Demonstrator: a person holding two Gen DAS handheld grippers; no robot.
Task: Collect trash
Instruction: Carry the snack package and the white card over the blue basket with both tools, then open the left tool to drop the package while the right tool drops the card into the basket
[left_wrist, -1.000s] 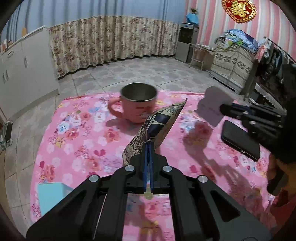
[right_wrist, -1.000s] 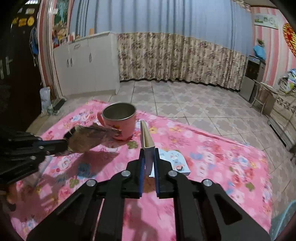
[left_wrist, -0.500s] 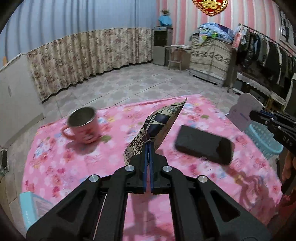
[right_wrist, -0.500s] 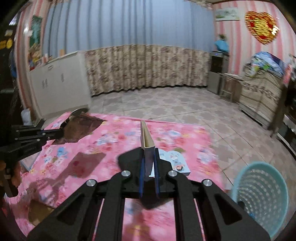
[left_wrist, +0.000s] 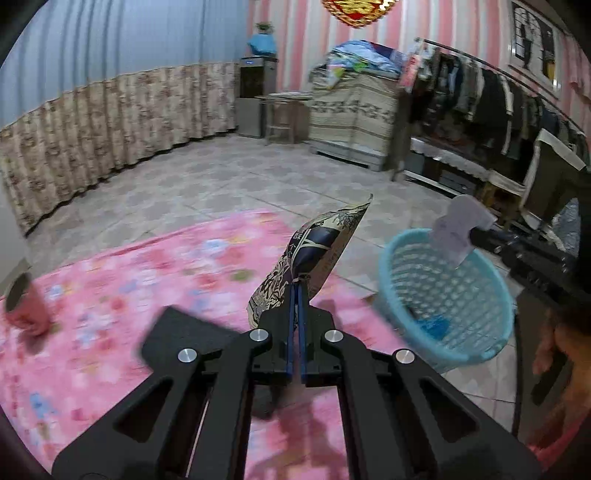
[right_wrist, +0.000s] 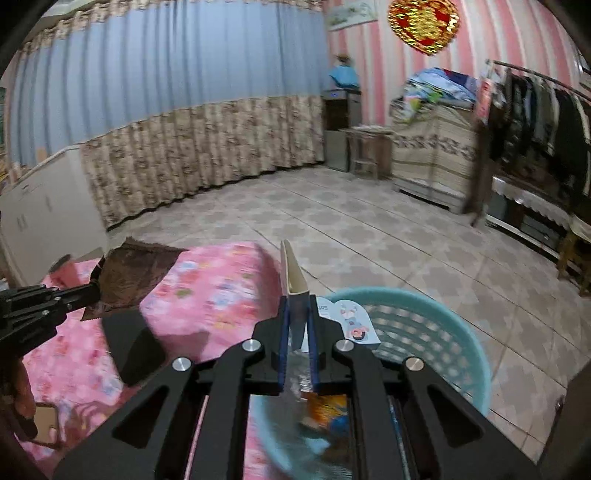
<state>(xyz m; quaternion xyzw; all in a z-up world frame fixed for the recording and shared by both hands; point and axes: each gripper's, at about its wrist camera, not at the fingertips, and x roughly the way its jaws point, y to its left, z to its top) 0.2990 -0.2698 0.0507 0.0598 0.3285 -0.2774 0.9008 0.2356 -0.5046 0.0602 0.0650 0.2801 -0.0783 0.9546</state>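
The fingers (left_wrist: 293, 314) of the left gripper (left_wrist: 297, 291) pinch a light, crinkly snack wrapper (left_wrist: 317, 254) by its lower edge beside the blue basket (left_wrist: 402, 258), while the right gripper (right_wrist: 297, 321) clamps a thin, stiff card package (right_wrist: 291, 273) over the basket's rim.

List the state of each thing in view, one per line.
left gripper: shut on the snack wrapper
snack wrapper: held up above the table's edge, not yet in the basket
right gripper: shut on the small carton
small carton: flattened, held over the basket
basket: upright on the floor beside the table, some trash inside
mug: upright on the tablecloth
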